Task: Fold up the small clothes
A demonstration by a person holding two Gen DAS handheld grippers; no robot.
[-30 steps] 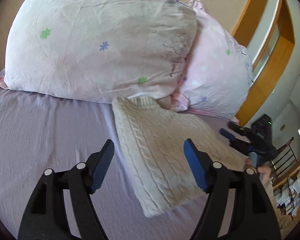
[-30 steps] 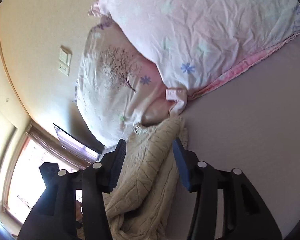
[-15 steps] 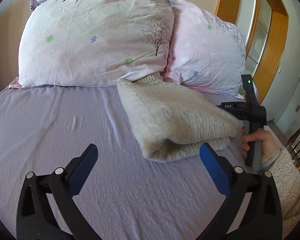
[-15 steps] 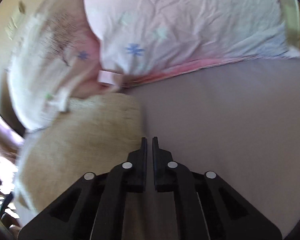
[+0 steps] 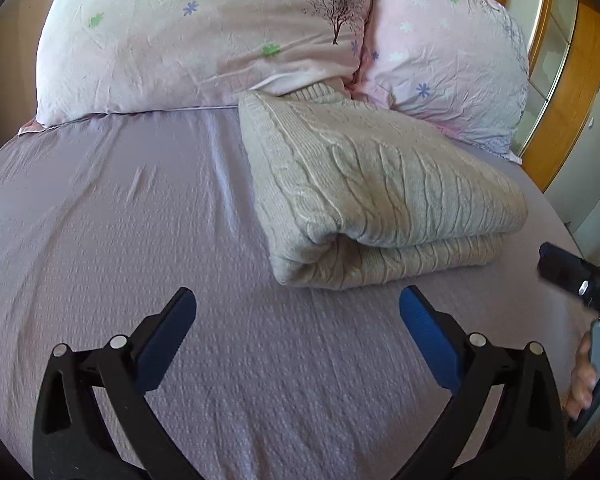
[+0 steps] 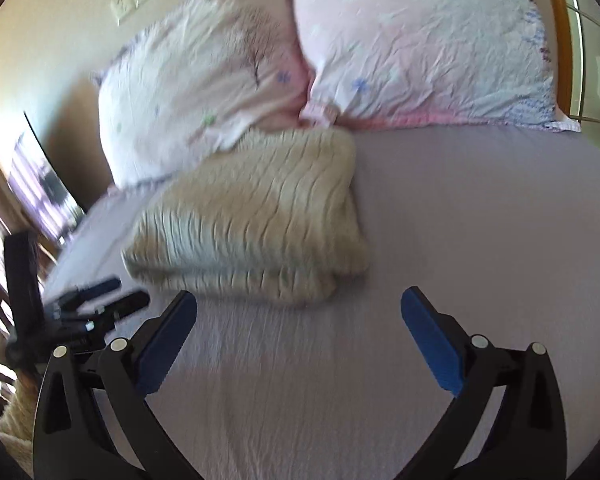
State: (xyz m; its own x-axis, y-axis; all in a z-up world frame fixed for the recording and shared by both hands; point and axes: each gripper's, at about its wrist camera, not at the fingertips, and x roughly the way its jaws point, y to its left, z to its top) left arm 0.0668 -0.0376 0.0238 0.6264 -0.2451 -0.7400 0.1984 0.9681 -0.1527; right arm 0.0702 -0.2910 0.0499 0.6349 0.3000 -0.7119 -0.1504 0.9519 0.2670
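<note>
Left wrist view: the left claw (image 5: pixel 298 322) hangs wide open over the lilac bed sheet (image 5: pixel 100 240), its blue pads far apart with nothing between them. A cream cable-knit sweater (image 5: pixel 376 184) lies folded on the bed just ahead of the claw and slightly toward its right finger, apart from both pads. The sweater's rolled fold faces the claw, and its far end is tucked against the two floral pillows (image 5: pixel 204 36) at the head of the bed. At the right edge of this view part of the right claw's body and the hand holding it show, near the sweater's right end.

Right wrist view: the right claw (image 6: pixel 299 322) is likewise spread wide and empty above the sheet. The sweater (image 6: pixel 256 216) sits just beyond its pads, nearer the left finger; the picture is blurred, so the knit's folds are hard to read there. The left claw appears low at the left edge.
</note>
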